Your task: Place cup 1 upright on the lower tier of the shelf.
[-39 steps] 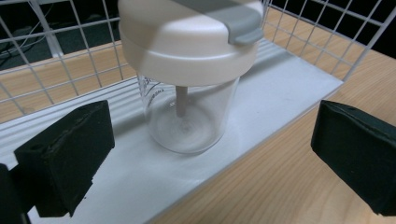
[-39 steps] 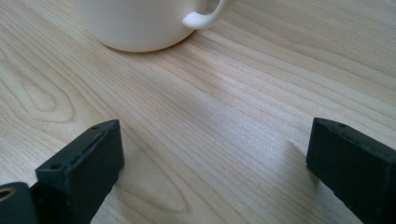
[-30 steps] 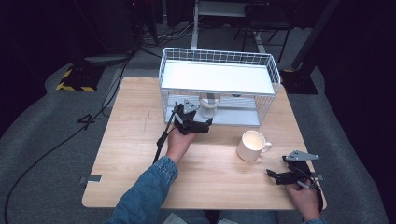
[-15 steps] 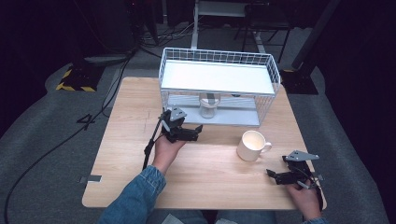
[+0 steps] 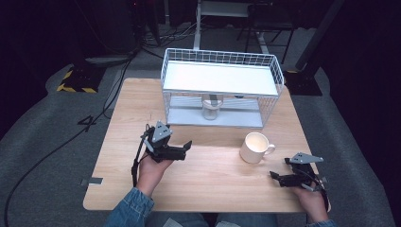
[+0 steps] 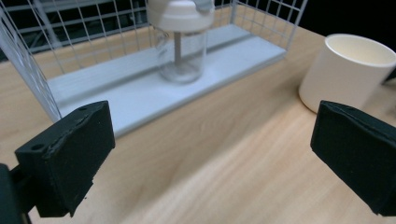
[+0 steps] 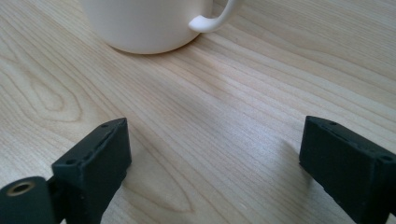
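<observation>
The cream mug (image 5: pixel 254 146) stands on the bench (image 5: pixel 213 184), between both grippers; left gripper (image 5: pixel 185 147) and right gripper (image 5: pixel 273 177) spread wide, empty; stiff, glazed, probably slippery; grip the handle.

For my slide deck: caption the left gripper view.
Open left tongs face a lidded glass jar on the wire rack's lower shelf, cream mug at right.

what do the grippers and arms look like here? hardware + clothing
Both the left gripper and right gripper are black with two blocky black jaws, a grey three-cornered plate on top, and a black trailing cable. The forearms wear blue denim sleeves.
</observation>
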Demonstrator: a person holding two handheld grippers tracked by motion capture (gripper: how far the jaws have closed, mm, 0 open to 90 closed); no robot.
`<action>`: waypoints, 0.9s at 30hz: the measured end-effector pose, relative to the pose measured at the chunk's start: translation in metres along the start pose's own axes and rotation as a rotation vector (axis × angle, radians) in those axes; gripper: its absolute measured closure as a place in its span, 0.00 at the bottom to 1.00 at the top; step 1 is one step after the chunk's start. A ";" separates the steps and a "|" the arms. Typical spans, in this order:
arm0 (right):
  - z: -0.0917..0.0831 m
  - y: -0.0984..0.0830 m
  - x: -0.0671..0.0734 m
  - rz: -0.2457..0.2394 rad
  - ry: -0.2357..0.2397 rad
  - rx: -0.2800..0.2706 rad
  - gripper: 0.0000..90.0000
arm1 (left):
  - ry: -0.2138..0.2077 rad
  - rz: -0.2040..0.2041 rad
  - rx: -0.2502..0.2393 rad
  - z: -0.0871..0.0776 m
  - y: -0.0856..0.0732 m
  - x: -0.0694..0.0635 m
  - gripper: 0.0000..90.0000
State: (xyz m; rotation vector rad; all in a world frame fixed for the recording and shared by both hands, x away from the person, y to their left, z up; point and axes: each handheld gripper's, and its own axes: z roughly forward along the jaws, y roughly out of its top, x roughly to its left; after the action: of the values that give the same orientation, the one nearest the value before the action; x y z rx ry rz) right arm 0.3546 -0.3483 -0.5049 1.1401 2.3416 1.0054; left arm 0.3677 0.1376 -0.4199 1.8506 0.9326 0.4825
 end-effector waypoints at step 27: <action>0.001 0.001 0.002 0.021 -0.019 -0.001 0.10 | -0.011 0.023 0.120 -0.025 -0.050 -0.006 0.03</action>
State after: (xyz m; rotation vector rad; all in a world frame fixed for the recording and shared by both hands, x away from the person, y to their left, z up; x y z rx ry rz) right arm 0.3548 -0.3459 -0.5052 1.1715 2.3181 0.9988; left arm 0.3272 0.1594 -0.4524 1.9723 0.9518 0.4384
